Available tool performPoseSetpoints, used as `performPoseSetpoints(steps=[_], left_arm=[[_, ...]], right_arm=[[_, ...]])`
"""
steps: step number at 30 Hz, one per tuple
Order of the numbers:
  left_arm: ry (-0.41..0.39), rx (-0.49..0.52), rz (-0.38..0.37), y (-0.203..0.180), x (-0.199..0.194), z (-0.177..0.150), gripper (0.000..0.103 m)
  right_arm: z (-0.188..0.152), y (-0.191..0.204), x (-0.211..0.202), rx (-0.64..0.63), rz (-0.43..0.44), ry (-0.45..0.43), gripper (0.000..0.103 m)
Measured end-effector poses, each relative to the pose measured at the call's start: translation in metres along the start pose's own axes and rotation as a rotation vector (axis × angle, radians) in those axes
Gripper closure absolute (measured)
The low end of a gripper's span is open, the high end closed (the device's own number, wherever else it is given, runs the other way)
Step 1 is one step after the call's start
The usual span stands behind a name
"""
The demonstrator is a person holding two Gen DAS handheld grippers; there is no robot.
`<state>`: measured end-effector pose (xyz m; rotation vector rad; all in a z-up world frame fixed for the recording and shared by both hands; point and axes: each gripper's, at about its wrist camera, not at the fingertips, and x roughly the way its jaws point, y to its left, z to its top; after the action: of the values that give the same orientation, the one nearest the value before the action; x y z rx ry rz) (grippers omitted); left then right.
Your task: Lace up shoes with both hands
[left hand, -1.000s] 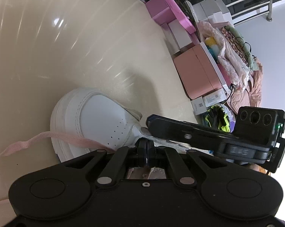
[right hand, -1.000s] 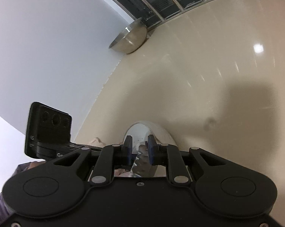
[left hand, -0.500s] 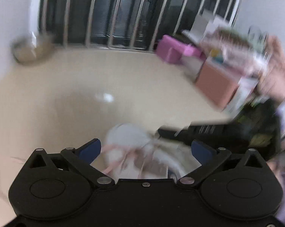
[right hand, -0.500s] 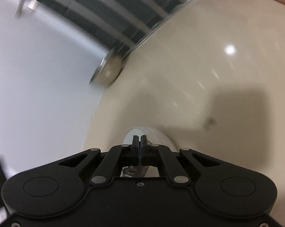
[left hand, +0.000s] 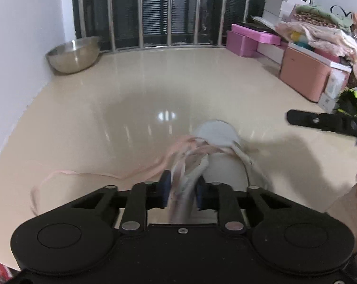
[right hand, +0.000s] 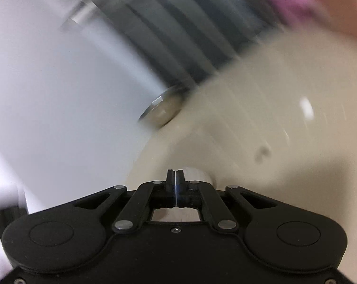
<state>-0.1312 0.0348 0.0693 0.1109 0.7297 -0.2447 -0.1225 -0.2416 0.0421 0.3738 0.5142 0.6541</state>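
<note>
A white shoe (left hand: pixel 223 165) stands on the cream floor just ahead of my left gripper (left hand: pixel 183 188), toe pointing away. Its pink lace (left hand: pixel 83 172) trails off to the left across the floor, and more lace bunches over the eyelets. My left gripper's pads stand a short way apart, with the shoe's tongue (left hand: pixel 190 182) and some lace filling the gap. My right gripper (right hand: pixel 175 177) is shut with pads touching, and I see nothing between them. Only the shoe's white toe (right hand: pixel 198 174) peeks past it. In the left wrist view the right gripper (left hand: pixel 290 117) hovers right of the shoe.
A steel bowl (left hand: pixel 73 55) sits by the white wall at the far left, below a barred window. Pink boxes (left hand: pixel 247 39), a salmon box (left hand: pixel 303 74) and piled cloth line the right side. The right wrist view is motion-blurred, with the bowl (right hand: pixel 161 113) visible.
My left gripper let go, swung round behind the shoe, opened wide, then closed in on the tongue. My right gripper shut and pulled away to the right of the shoe.
</note>
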Motion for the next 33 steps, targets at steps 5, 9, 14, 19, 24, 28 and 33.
performPoseSetpoints(steps=[5,9,14,19,24,28,33], left_arm=[[-0.031,0.02,-0.006,0.001,0.0,-0.004,0.084],[-0.041,0.012,-0.02,0.002,0.002,-0.006,0.084],[-0.058,0.02,-0.04,0.005,0.002,-0.009,0.084],[-0.056,-0.009,-0.026,0.011,0.003,-0.011,0.076],[-0.058,-0.022,0.004,0.013,0.004,-0.011,0.056],[-0.065,0.008,0.001,0.01,0.004,-0.012,0.061],[-0.071,-0.022,-0.009,0.012,0.003,-0.015,0.064]], right_arm=[[0.018,0.026,0.023,-0.285,0.175,0.155,0.077],[0.011,0.029,0.049,-0.315,0.222,0.24,0.077],[0.005,0.021,0.058,-0.28,0.23,0.249,0.102],[-0.001,0.001,0.017,-0.285,0.181,0.225,0.103],[0.016,-0.04,-0.068,-0.294,-0.152,0.107,0.103],[0.022,-0.056,-0.107,-0.318,-0.315,0.181,0.097],[0.008,0.021,-0.059,-0.553,-0.048,0.14,0.055]])
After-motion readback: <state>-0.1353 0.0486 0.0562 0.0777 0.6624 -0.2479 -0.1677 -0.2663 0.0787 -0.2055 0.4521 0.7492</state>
